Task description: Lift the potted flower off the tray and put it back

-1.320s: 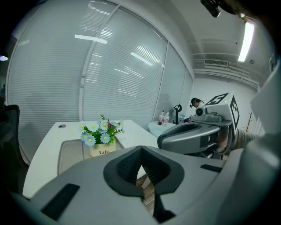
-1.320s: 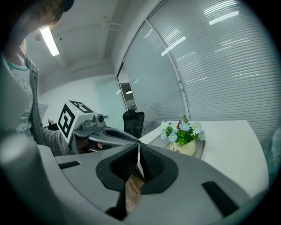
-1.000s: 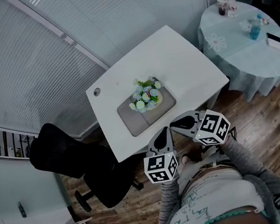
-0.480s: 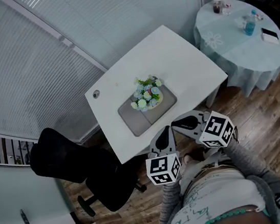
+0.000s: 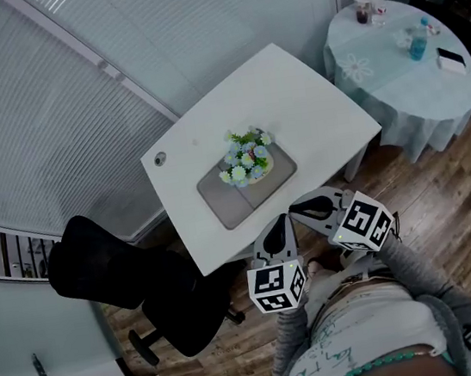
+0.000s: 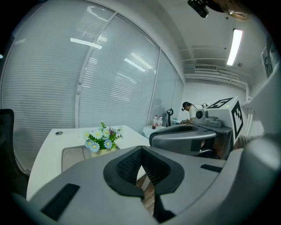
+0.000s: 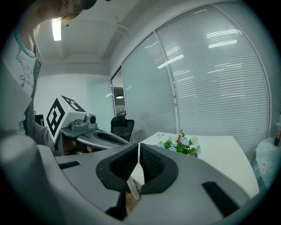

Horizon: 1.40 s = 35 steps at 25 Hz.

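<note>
Both clenched empty, left tongs and right tongs hover short of the potted flower; next, seemingly: open, reach ahead.

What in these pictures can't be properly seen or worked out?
- Where the potted flower meets the tray: left gripper view, the left gripper covers it with its own body.
- Labels on the bottles on the round table: head view, too small.
- What the small round thing at the white table corner is: head view, too small.
</note>
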{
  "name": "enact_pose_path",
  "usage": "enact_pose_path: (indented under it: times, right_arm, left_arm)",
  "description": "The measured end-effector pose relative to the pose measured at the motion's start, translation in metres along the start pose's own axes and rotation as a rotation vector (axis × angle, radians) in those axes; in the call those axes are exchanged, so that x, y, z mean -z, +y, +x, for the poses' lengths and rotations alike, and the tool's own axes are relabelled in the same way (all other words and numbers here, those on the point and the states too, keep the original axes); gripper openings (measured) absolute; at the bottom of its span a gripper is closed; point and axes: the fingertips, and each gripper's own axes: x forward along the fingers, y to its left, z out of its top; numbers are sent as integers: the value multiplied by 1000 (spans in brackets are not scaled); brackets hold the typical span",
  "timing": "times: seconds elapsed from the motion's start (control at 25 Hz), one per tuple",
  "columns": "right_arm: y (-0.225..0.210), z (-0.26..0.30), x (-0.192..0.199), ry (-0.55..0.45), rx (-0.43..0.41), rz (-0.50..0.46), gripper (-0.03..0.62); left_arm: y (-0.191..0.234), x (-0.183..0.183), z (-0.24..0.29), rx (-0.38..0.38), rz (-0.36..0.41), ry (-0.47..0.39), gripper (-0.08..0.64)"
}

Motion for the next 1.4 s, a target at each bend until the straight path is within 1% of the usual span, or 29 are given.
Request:
enact_pose_path:
  times: [0.28, 0.76, 1.4]
  right_arm:
    - [-1, -2, -5, -16, 5, -1, 28]
    - [2, -9, -1, -6, -4, -18, 28]
    - [14, -14, -1, 6, -19, -30, 28]
  left_arm:
    - [-2, -3, -2, -7, 1, -13, 11]
    - [-11, 1, -2, 1, 1, -8, 11]
    - [-17, 2, -10, -10, 1, -13, 11]
